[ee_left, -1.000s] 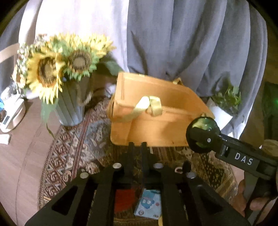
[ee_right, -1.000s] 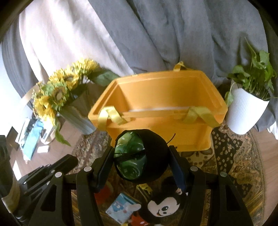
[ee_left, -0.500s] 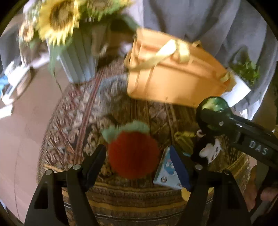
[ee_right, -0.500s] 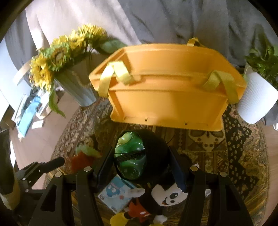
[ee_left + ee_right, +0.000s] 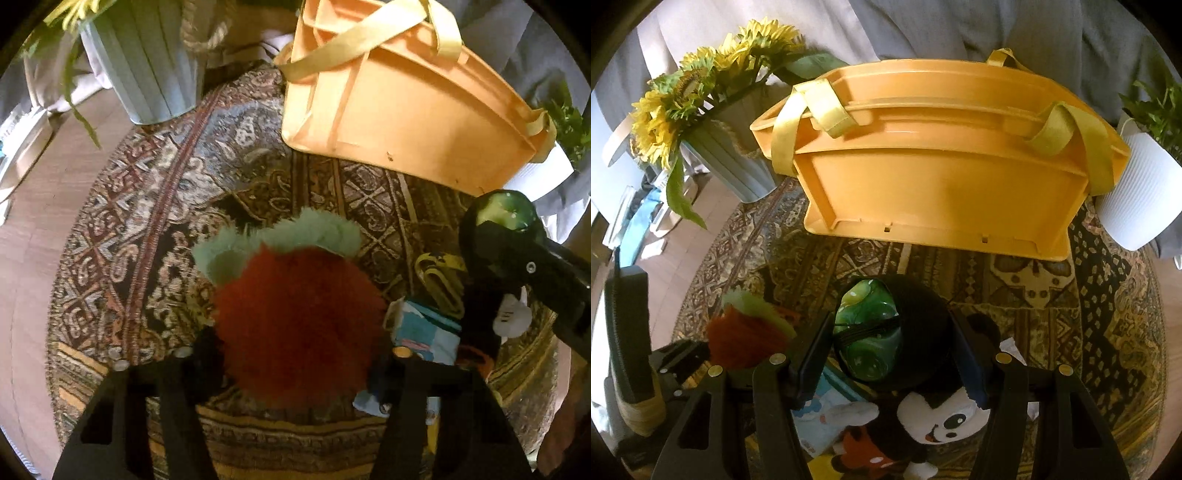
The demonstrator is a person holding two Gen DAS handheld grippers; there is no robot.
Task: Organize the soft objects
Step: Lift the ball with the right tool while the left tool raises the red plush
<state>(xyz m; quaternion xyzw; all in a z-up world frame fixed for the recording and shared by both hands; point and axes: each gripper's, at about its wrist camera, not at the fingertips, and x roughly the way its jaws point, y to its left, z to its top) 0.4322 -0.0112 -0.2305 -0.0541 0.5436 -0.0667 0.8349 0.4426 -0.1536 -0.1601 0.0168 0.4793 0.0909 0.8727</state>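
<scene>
In front of the orange basket point(image 5: 938, 177), nothing yet seen binned: red plush point(image 5: 299, 325) bracketed by the just-closing left hand-held gripper point(image 5: 295, 354), contact unclear; black-green ball point(image 5: 886, 332) clamped in the right hand-held gripper point(image 5: 890, 354); mouse plush point(image 5: 938, 421) untouched.

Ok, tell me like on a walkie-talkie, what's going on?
Left gripper closing around red fuzzy toy. Right gripper clamped on black-and-green ball. Orange basket ahead, way clear.
</scene>
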